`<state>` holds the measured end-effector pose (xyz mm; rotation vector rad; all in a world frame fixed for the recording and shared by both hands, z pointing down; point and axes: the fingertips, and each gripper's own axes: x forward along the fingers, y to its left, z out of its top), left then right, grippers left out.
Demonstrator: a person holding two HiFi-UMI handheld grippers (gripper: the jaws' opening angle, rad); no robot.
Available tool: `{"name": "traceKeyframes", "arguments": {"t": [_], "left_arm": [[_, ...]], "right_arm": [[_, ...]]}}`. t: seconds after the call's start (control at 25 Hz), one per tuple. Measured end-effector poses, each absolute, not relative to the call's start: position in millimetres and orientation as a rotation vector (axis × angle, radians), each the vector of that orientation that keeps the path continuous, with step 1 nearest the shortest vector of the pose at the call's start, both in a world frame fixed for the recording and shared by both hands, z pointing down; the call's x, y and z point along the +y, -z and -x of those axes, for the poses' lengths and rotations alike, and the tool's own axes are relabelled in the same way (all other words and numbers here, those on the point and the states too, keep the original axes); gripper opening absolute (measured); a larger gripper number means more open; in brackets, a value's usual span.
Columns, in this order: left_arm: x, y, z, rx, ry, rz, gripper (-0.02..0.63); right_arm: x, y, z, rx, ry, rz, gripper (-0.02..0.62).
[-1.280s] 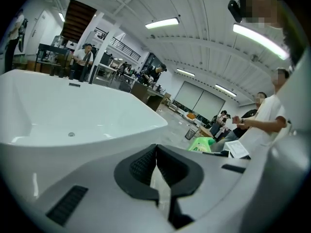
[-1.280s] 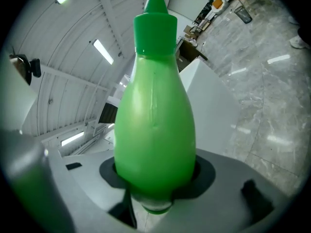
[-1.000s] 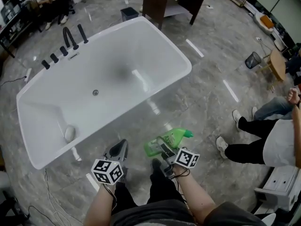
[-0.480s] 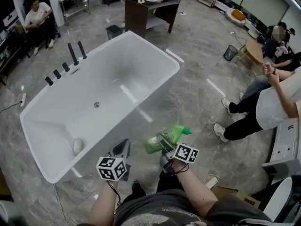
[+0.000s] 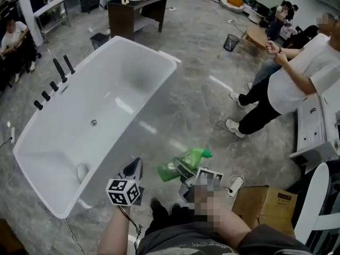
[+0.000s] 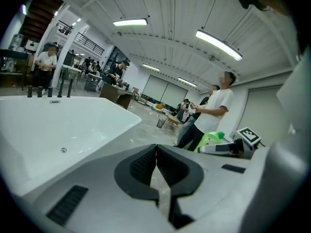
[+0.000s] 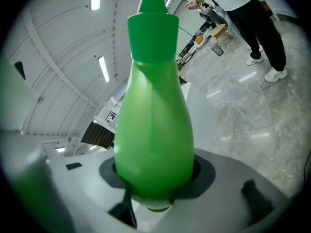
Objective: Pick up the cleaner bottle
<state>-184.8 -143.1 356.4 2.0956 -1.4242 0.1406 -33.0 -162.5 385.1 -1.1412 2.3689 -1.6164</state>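
Right gripper (image 5: 183,172) is clamped on the green cleaner bottle (image 5: 187,159), pads pressed on its belly, same grip as a second ago. Left gripper (image 6: 156,165) is closed up, pads together, nothing between them, held just beside the bathtub (image 5: 79,116) wall. Since the earlier frame the tub is shifted left in the head view, a cardboard box (image 5: 265,209) is brought into view at lower right, and the standing person (image 5: 289,84) is seen nearer. Bottle is held above the floor (image 5: 207,105), between tub wall and box. Free floor is left between tub and person. Bottle's long axis is laid lower-left to upper-right, cap (image 5: 204,154) pointed toward the person, base toward the tub
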Motion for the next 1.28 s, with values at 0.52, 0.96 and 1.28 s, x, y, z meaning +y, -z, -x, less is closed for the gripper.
{"name": "traceKeyframes", "arguments": {"t": [0.52,0.96,1.28], "left_arm": [[-57,-344,87,-1.346,-0.187,-2.17,0.015],[60,-313,2,-1.437,-0.14,-2.199,0.015],[147,-295,-30,-1.482,-0.124,-2.237,0.015]], "right_arm": [[-64,-357,-28,2.372,1.588,1.032,0.196],[62,-333,-107,2.405,1.558,0.95,0.196],[143,-332,-140,2.44,1.554,0.912,0.196]]}}
